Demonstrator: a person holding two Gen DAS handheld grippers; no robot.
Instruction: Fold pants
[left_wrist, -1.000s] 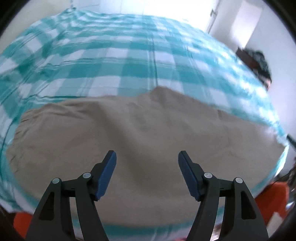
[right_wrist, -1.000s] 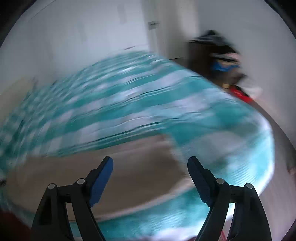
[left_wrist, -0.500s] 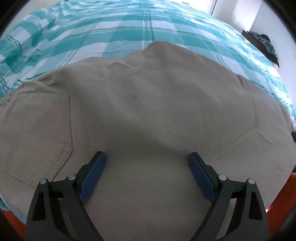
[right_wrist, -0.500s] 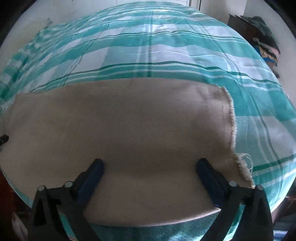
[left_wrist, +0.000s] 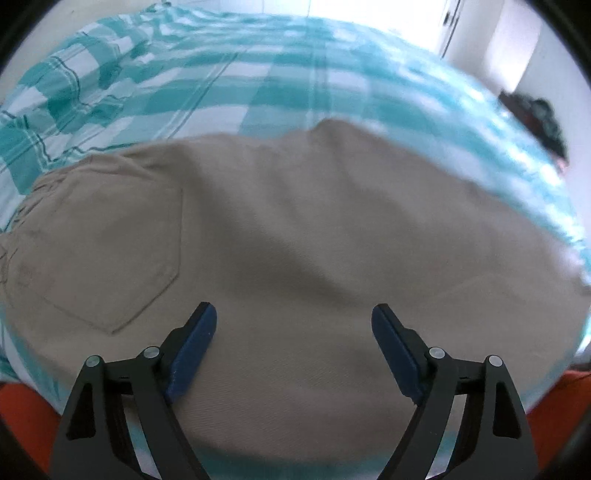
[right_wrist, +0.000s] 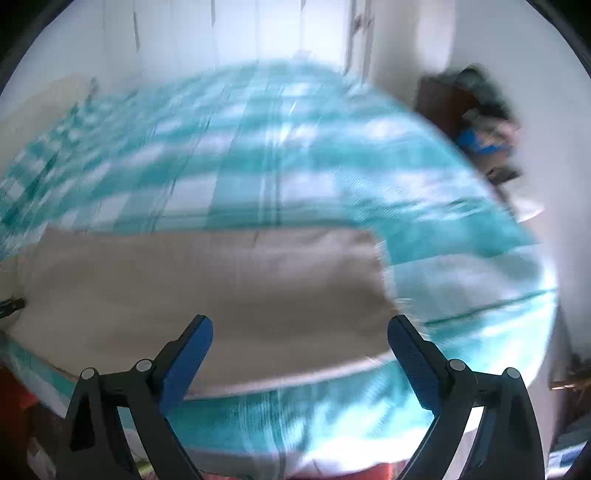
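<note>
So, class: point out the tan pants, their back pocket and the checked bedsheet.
tan pants (left_wrist: 314, 236): left wrist view, mid fabric.
back pocket (left_wrist: 110, 251): left wrist view, pocket face.
checked bedsheet (right_wrist: 295, 166): right wrist view, bare middle.

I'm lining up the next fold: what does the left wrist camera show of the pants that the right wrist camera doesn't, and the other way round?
Only the left wrist view shows the back pocket and seat end of the pants. Only the right wrist view shows the leg hem, blurred, and the near bed edge past it. Both show tan pants flat on the teal checked bedsheet, with the left gripper and right gripper open and empty above the cloth.
</note>
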